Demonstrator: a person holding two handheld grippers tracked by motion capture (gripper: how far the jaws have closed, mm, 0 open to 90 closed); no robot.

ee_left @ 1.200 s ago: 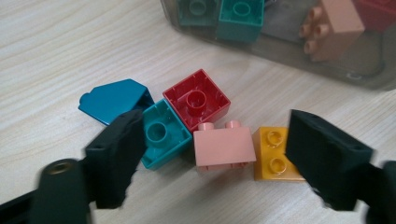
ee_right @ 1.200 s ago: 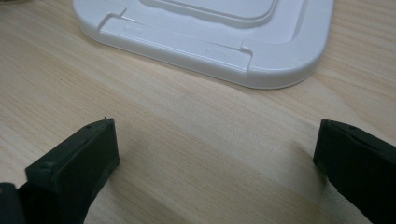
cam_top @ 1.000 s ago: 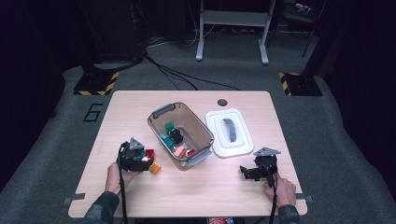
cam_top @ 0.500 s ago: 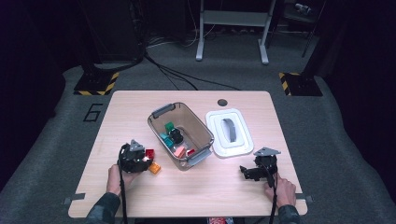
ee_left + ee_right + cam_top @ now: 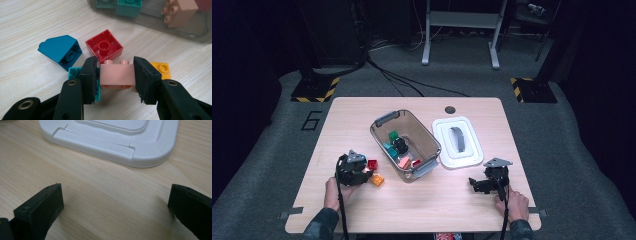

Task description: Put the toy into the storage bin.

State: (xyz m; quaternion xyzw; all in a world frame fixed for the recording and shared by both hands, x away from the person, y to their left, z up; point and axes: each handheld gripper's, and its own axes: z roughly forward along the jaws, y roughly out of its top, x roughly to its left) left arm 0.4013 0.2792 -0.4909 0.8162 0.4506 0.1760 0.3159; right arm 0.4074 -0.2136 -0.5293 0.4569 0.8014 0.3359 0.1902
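Note:
My left gripper point(image 5: 115, 68) holds a pink two-stud brick point(image 5: 117, 78) on the wooden table; both pads press its sides, and the jaws have just been closing on it. Around it lie a red brick point(image 5: 104, 47) turned upside down, a blue sloped brick point(image 5: 60, 51), a teal brick point(image 5: 73, 72) partly under the left jaw, and an orange brick point(image 5: 163, 70). In the high view the left gripper point(image 5: 362, 172) sits beside the red brick point(image 5: 372, 164) and the orange brick point(image 5: 377, 180). My right gripper point(image 5: 115, 200) stands open over bare wood, with nothing between its jaws.
A clear bin point(image 5: 378, 131) with grey handles holds several bricks at the table's middle. Its white lid point(image 5: 442, 145) lies flat to its right, just beyond the right gripper point(image 5: 474, 184); the lid point(image 5: 112, 140) fills the top of the right gripper view.

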